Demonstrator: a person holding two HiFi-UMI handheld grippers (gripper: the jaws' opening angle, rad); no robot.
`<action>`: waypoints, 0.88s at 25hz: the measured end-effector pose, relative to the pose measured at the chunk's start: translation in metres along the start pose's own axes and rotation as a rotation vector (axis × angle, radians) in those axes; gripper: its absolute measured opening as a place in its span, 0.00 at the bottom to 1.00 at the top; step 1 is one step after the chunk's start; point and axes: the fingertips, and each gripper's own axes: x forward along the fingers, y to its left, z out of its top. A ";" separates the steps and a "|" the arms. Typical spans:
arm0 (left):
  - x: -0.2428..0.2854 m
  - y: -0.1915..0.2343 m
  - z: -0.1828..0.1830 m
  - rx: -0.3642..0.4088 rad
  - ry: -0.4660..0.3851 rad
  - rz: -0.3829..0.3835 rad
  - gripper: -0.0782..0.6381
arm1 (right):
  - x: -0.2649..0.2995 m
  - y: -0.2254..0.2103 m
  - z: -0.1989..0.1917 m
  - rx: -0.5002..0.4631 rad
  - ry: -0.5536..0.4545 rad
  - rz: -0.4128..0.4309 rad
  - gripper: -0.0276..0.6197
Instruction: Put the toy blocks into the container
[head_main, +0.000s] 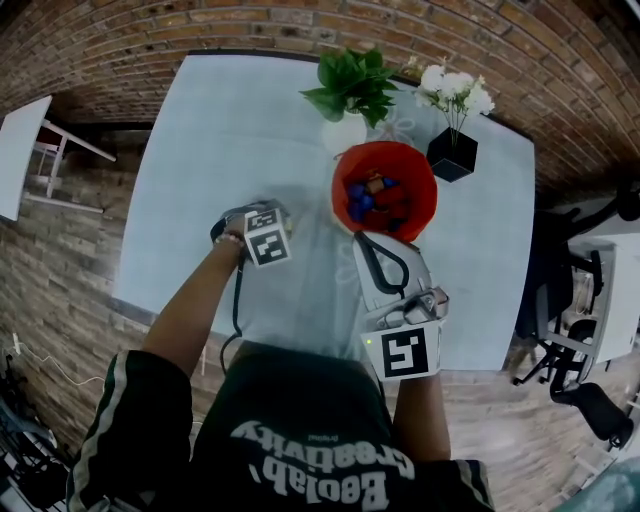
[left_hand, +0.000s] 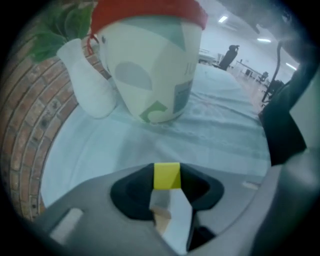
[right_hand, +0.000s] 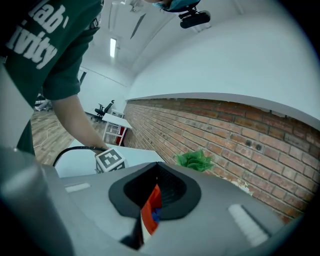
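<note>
A yellow block (left_hand: 166, 175) sits between the jaws of my left gripper (left_hand: 167, 182), and both pads touch its sides. In the head view the left gripper (head_main: 260, 228) points steeply down at the pale tablecloth, left of the container. The container (head_main: 420, 180) is a red-rimmed bucket with a pale outside (left_hand: 150, 60). It holds several blue and red blocks (head_main: 370, 195). My right gripper (head_main: 366, 241) lies just in front of the container, pointing at it. Its tips meet (right_hand: 156, 186) with nothing held. A strip of the red container (right_hand: 151, 210) shows behind them.
A white vase with a green plant (head_main: 350, 100) stands right behind the container, close on its left in the left gripper view (left_hand: 90, 85). A black pot of white flowers (head_main: 452, 150) stands at the back right. A brick wall runs behind the table. Chairs stand off its right side.
</note>
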 end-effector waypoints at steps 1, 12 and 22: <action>-0.012 0.003 0.006 -0.006 -0.035 0.029 0.31 | 0.000 -0.001 0.002 -0.003 -0.009 -0.001 0.05; -0.212 0.003 0.066 -0.040 -0.470 0.455 0.31 | 0.012 0.011 0.056 -0.046 -0.122 0.026 0.05; -0.322 -0.029 0.061 -0.119 -0.705 0.737 0.31 | 0.022 0.042 0.099 -0.105 -0.193 0.090 0.05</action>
